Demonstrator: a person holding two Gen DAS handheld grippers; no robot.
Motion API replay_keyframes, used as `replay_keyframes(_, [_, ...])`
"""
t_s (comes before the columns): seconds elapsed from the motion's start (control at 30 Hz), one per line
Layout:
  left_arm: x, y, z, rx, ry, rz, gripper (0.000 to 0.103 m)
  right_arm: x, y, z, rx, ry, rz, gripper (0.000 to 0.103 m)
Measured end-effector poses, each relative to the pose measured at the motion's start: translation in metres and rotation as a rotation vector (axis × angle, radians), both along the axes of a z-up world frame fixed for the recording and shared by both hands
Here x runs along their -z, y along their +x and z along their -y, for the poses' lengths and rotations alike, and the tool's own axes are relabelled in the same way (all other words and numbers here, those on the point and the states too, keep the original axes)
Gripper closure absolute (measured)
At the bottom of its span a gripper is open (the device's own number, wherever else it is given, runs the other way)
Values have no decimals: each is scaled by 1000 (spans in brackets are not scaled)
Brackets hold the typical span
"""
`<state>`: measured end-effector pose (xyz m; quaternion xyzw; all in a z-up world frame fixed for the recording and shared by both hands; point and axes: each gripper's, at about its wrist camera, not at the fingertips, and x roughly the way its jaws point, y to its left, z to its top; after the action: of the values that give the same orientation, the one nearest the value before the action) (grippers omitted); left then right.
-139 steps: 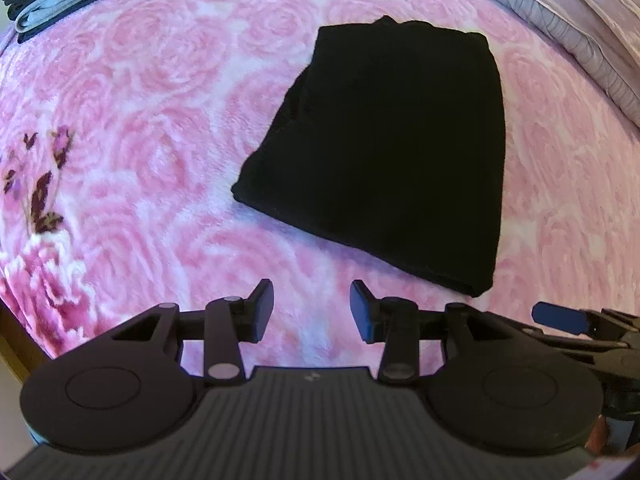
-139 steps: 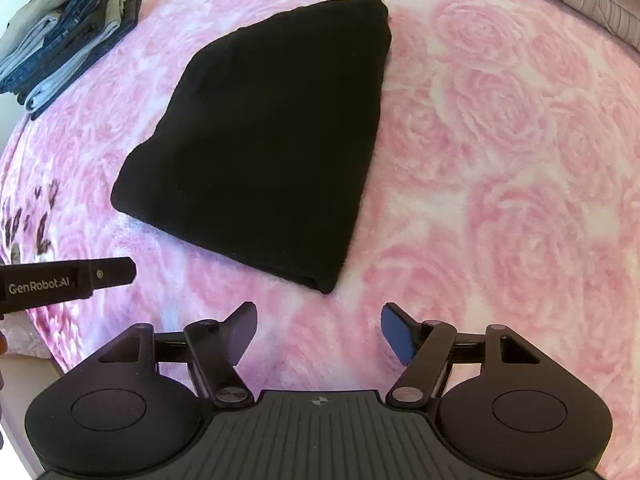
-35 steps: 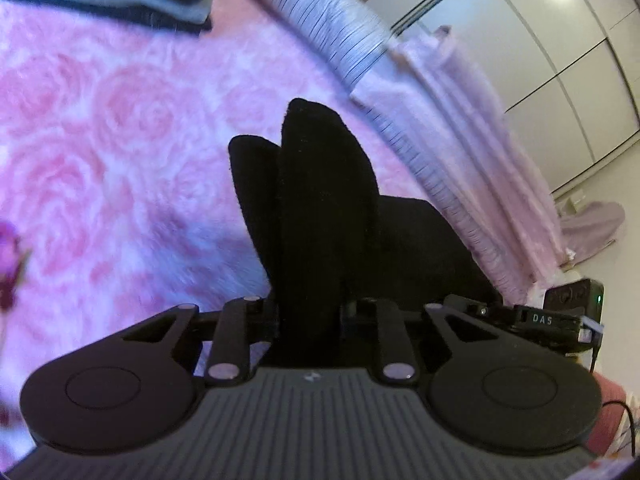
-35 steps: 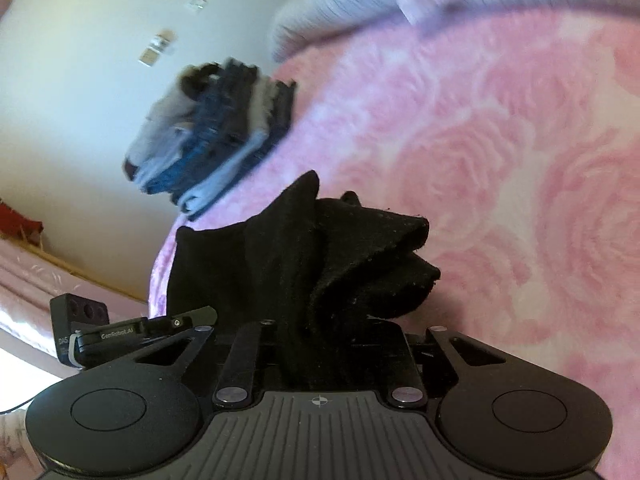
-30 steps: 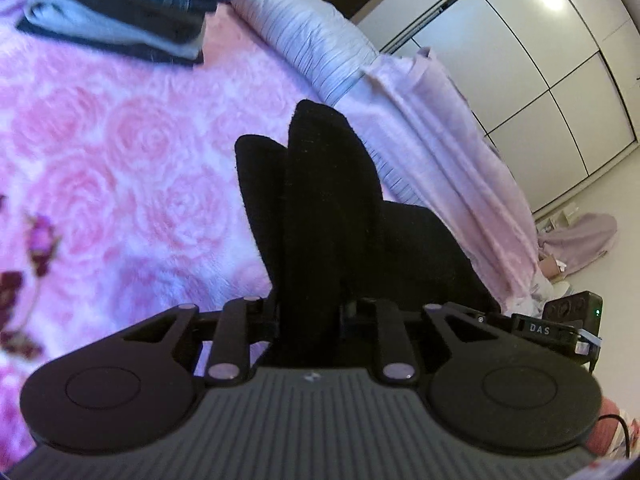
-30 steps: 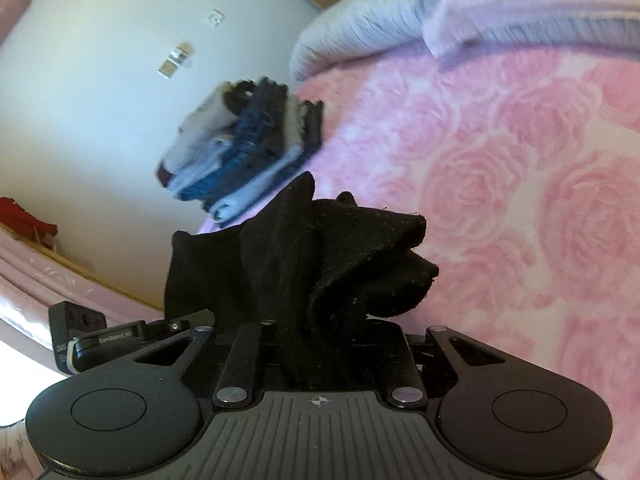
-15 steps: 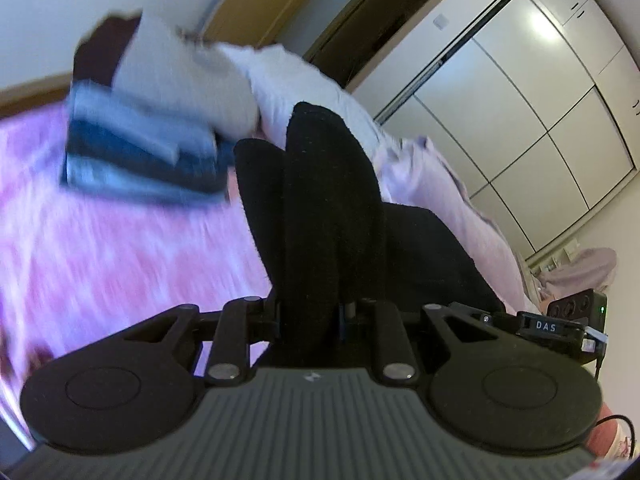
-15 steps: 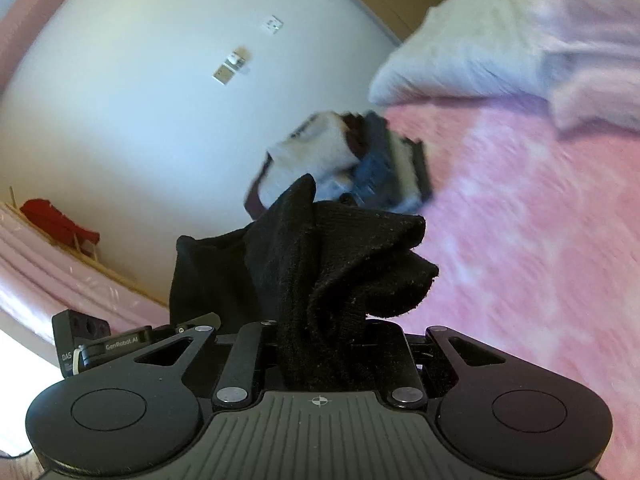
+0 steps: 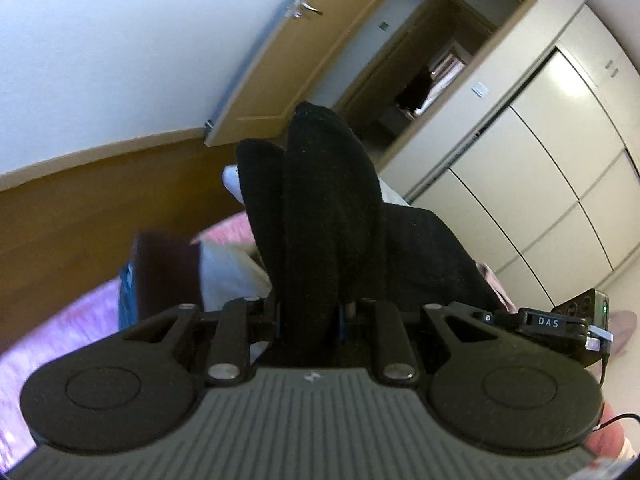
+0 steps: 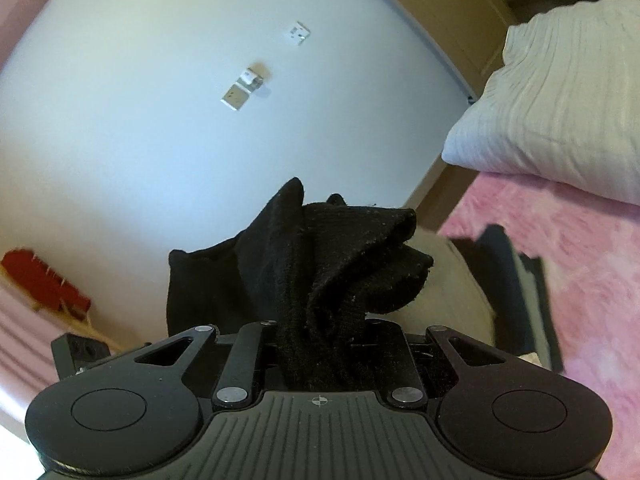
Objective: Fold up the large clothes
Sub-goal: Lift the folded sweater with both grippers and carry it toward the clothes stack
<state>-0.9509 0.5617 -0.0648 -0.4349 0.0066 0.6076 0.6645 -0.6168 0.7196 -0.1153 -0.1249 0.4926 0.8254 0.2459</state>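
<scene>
A folded black garment (image 9: 328,208) is held up off the bed between both grippers. My left gripper (image 9: 310,312) is shut on one end of it, and thick folds stick up past its fingers. My right gripper (image 10: 320,332) is shut on the other end of the black garment (image 10: 332,264), which bunches above its jaws. The fingertips of both grippers are buried in the cloth. The other gripper's body (image 9: 560,324) shows at the right edge of the left wrist view.
A stack of folded clothes (image 9: 168,268) lies on the pink rose blanket (image 9: 60,340) just beyond the garment; the same stack (image 10: 508,292) shows in the right wrist view. A grey-white pillow (image 10: 560,108) lies at the bed's head. Walls, a door (image 9: 280,52) and wardrobes stand behind.
Both grippers shut on the flat black garment and lifted it. Over the last second they have swung toward the stack of folded clothes, which now sits close behind the garment.
</scene>
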Motion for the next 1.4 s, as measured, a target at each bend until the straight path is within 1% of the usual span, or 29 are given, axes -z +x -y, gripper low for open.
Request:
replay_keyframes(0.1, [13, -22, -29, -6, -31, 33, 84, 9, -25, -33, -5, -22, 34, 88])
replay_keyframes(0.23, [37, -41, -55, -3, -84, 82, 84, 29, -43, -56, -3, -63, 81, 88])
replay_keyframes(0.37, [56, -58, -72, 6, -127, 112, 84, 55, -44, -64, 1, -123, 95, 88])
replay_keyframes(0.5, [76, -65, -83, 17, -162, 123, 84, 81, -46, -74, 11, -163, 127, 88])
replay_keyframes(0.57, [89, -67, -89, 17, -166, 138, 83, 94, -46, -77, 21, -167, 158, 88])
replay_keyframes(0.6, [96, -68, -90, 14, -161, 148, 82, 98, -47, -78, 25, -149, 184, 87])
replay_keyframes(0.63, [102, -70, -89, 5, -151, 161, 80, 103, -49, -78, 25, -117, 206, 86])
replay_keyframes(0.7, [113, -75, -84, -23, -130, 180, 76, 108, -52, -75, 40, -59, 232, 79])
replay_keyframes(0.77, [119, -81, -80, -55, -127, 189, 65, 109, -51, -71, 105, -15, 260, 63])
replay_keyframes(0.8, [118, -83, -77, -71, -129, 182, 64, 106, -49, -69, 154, 3, 276, 61])
replay_keyframes(0.87, [111, -87, -71, -95, -126, 133, 57, 99, -42, -66, 234, 56, 300, 59])
replay_keyframes(0.97, [88, -88, -63, -150, -118, 21, 56, 81, -39, -62, 313, 152, 385, 59])
replay_keyframes(1.0, [78, -83, -59, -176, -112, -18, 58, 72, -40, -59, 346, 195, 419, 59])
replay_keyframes(1.03, [67, -80, -57, -198, -96, -57, 63, 64, -42, -56, 367, 240, 442, 59])
replay_keyframes(1.07, [55, -75, -56, -215, -77, -102, 68, 57, -45, -50, 373, 297, 447, 59])
replay_keyframes(1.1, [44, -68, -58, -220, -54, -142, 72, 50, -51, -45, 358, 356, 444, 59])
replay_keyframes(1.13, [35, -60, -61, -211, -23, -173, 81, 45, -60, -41, 332, 402, 448, 60])
replay_keyframes(1.17, [28, -49, -67, -190, 1, -203, 85, 42, -71, -36, 296, 451, 460, 60])
replay_keyframes(1.2, [24, -37, -75, -162, 13, -249, 85, 43, -85, -33, 254, 493, 477, 60])
replay_keyframes(1.27, [29, -15, -94, -113, 10, -339, 89, 50, -109, -29, 191, 541, 503, 61])
replay_keyframes(1.33, [49, -10, -112, -111, -43, -366, 91, 69, -128, -34, 145, 526, 514, 63])
replay_keyframes(1.4, [77, -14, -119, -147, -84, -374, 91, 94, -139, -44, 135, 491, 565, 65])
